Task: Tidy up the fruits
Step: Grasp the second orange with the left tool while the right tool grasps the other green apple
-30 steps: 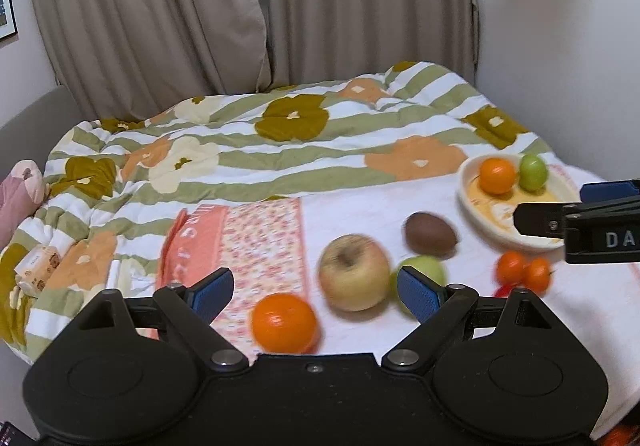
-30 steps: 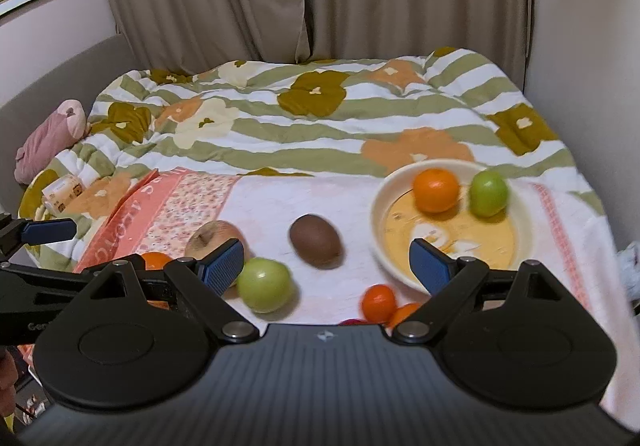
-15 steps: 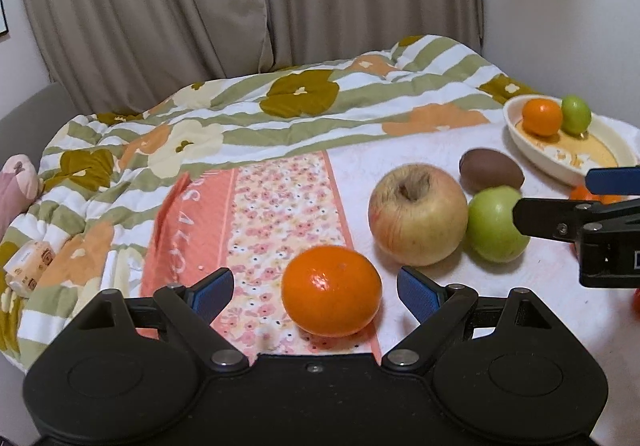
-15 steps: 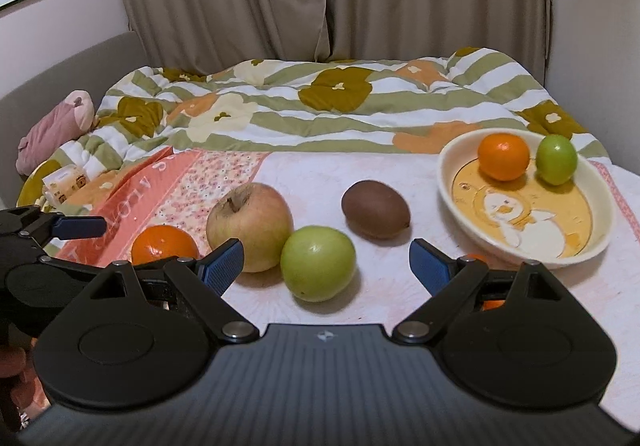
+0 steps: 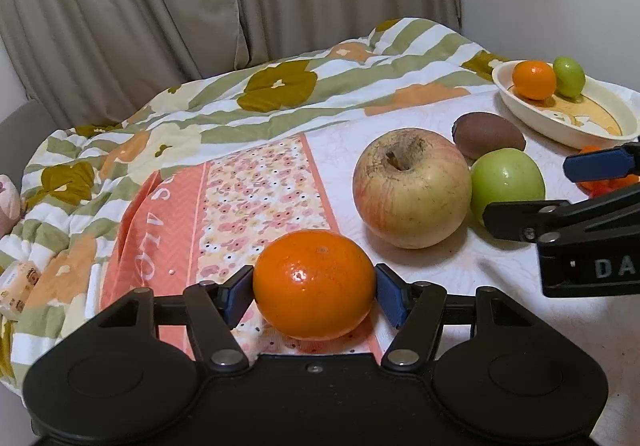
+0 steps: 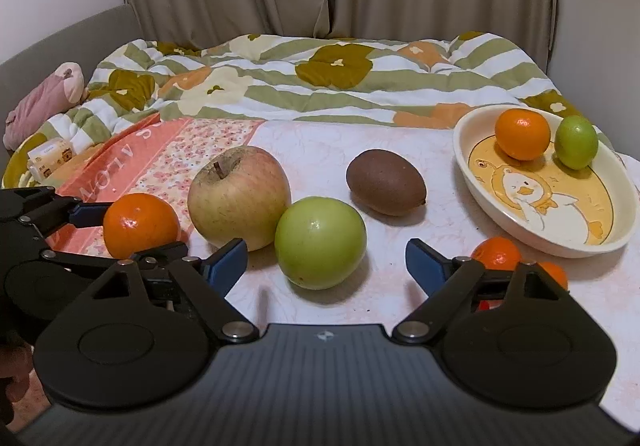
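An orange (image 5: 314, 282) lies on the flowered towel between the blue pads of my left gripper (image 5: 314, 288). Its jaws are closing and both pads touch the orange's sides. To its right sit a large yellow-red apple (image 5: 412, 190), a green apple (image 6: 320, 242) and a brown kiwi (image 6: 386, 182). My right gripper (image 6: 326, 250) is open, low over the cloth, with the green apple just ahead between its fingers, untouched. A cream bowl (image 6: 600, 242) at the right holds a small orange (image 6: 522, 134) and a small green fruit (image 6: 576, 142).
Two small tangerines (image 6: 496, 254) lie by the right gripper's right finger, below the bowl. A striped flowered quilt (image 6: 340, 86) covers the bed behind. A pink plush toy (image 6: 44, 102) and a tissue pack (image 6: 48, 156) lie at the left. Curtains hang at the back.
Both grippers came down and nearer to the fruit. The left jaws went from wide open to narrowed onto the orange. The right jaws stayed open.
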The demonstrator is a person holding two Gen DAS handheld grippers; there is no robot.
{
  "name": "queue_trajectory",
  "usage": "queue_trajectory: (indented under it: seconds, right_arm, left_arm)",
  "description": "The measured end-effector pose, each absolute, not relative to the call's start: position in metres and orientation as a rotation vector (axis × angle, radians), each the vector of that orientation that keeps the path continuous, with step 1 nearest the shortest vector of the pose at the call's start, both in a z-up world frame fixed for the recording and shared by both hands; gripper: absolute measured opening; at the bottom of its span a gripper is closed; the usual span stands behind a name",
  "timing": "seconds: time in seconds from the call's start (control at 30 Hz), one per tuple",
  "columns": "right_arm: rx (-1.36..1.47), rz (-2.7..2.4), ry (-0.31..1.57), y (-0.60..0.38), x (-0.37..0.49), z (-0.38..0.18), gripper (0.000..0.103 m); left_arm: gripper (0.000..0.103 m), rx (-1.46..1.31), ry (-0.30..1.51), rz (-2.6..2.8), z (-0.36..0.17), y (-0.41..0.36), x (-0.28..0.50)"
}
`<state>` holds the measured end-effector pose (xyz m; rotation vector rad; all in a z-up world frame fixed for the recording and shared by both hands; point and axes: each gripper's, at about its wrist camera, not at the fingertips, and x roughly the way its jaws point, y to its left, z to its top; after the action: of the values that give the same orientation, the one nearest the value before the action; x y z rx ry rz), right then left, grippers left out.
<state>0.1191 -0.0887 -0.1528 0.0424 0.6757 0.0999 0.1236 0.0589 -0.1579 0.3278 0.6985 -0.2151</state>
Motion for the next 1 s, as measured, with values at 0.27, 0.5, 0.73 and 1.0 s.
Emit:
queue_trajectory:
  seconds: [0.27,0.5,0.73,1.0]
  right_arm:
    - [0.021,0.099,0.682,-0.086,0.126,-0.157,0.088]
    - [0.006,0.118,0.693,-0.083,0.131,-0.161,0.077]
    - [-0.008,0.131,0.688,-0.084,0.132,-0.165,0.071]
    - [0.007,0.153,0.676,-0.09,0.127,-0.165,0.07]
  left_arm:
    - [0.067,0.33,0.703,-0.23,-0.157,0.062,0.12]
    - [0.067,0.326,0.709,-0.224,-0.156,0.066,0.115]
    - [0.067,0.315,0.721,-0.214,-0.155,0.071,0.116]
    - [0.067,0.307,0.736,-0.201,-0.153,0.071,0.114]
